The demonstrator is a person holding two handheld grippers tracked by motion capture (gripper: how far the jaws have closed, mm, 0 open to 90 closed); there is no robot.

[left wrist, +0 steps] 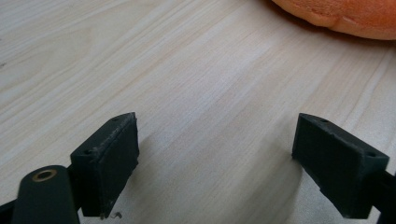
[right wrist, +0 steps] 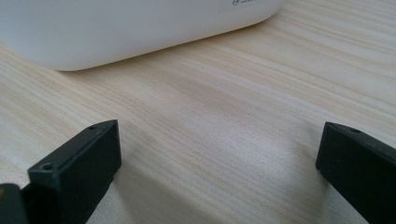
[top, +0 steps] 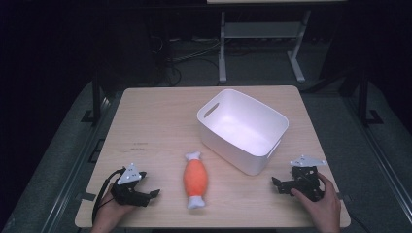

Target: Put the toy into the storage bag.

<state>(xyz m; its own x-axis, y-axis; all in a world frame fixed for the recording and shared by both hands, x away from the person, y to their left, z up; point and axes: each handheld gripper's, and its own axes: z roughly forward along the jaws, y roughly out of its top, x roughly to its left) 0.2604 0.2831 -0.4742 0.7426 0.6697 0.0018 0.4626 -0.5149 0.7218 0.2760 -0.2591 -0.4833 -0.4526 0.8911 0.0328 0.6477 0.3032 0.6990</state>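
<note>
The orange plush toy with white bone-shaped ends [top: 196,179] lies on the pale wooden table [top: 155,116] between both grippers, beside the white plastic bin [top: 241,129]. It looks light and squashy — best pinched across its plump middle. Left gripper [top: 151,193] and right gripper [top: 277,183] both rest spread wide, empty.

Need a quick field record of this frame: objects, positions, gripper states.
table: light wood
toy: orange plush with white ends, lying flat at front centre, untouched
bin: white, empty, right of centre, behind the toy
left gripper: open, resting on the table left of the toy, jaws toward it
right gripper: open, on the table in front of the bin's right corner
</note>
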